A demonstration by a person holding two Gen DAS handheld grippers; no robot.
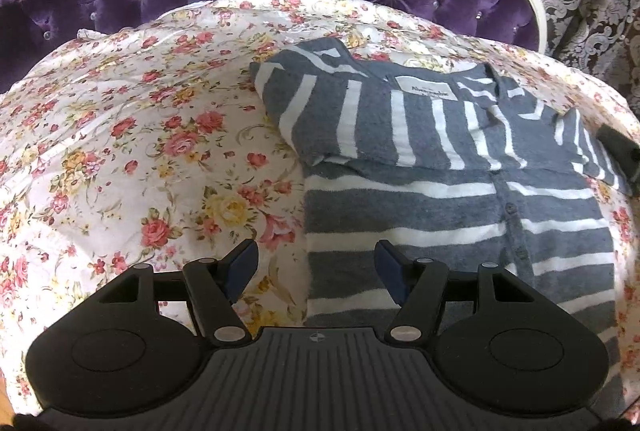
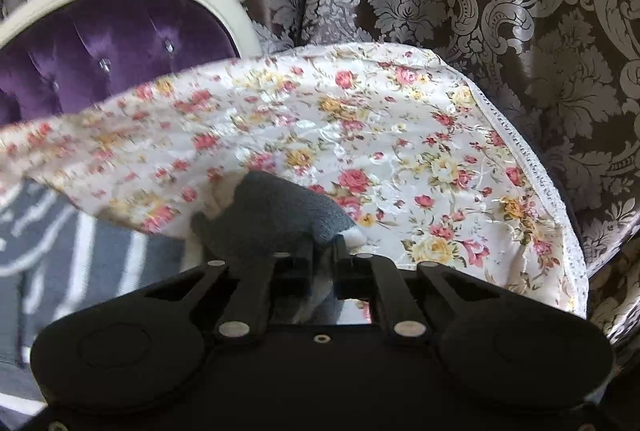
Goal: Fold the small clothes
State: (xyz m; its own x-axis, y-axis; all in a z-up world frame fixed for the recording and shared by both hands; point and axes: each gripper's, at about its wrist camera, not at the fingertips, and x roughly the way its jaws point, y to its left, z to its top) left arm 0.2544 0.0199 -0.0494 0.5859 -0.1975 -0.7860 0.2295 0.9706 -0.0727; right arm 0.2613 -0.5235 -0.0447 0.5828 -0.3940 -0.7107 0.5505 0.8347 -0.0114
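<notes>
Where pinched, striped grey cardigan [image 1: 460, 167] bunched

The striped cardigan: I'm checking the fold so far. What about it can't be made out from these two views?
- Striped cardigan, left wrist view: its lower hem is hidden behind the left gripper.
- Label: print too small to read.
- Right wrist view: the right gripper is shut on a bunched sleeve; the cuff is hidden.
- The body there is blurred.
</notes>
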